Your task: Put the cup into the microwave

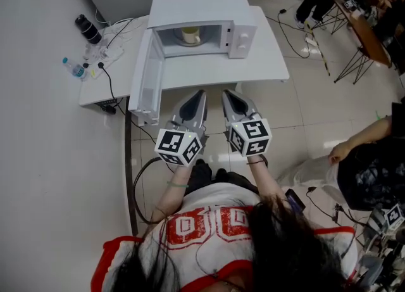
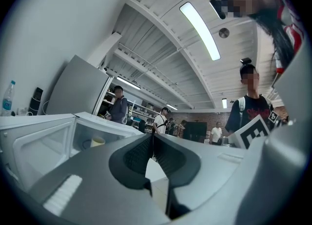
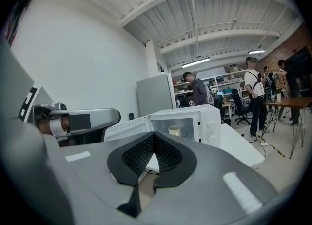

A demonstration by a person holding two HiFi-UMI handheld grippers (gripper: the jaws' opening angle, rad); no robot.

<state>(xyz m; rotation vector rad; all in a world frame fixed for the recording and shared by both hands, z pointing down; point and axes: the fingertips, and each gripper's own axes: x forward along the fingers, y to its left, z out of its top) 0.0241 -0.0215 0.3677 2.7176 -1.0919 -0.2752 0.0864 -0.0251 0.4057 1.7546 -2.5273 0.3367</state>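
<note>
A pale yellow cup (image 1: 190, 35) stands inside the white microwave (image 1: 235, 26), whose door (image 1: 144, 76) hangs wide open to the left. The cup (image 3: 174, 131) also shows inside the oven in the right gripper view, and the cup (image 2: 97, 141) shows in the left gripper view. My left gripper (image 1: 202, 94) and right gripper (image 1: 224, 94) hover side by side in front of the table edge, well short of the microwave. Both are shut with nothing between the jaws.
The microwave sits on a white table (image 1: 269, 56). A second white table (image 1: 114, 63) at left holds a dark bottle (image 1: 88, 29), a plastic water bottle (image 1: 74, 68) and cables. A seated person (image 1: 364, 158) is at right; chairs and desks stand beyond.
</note>
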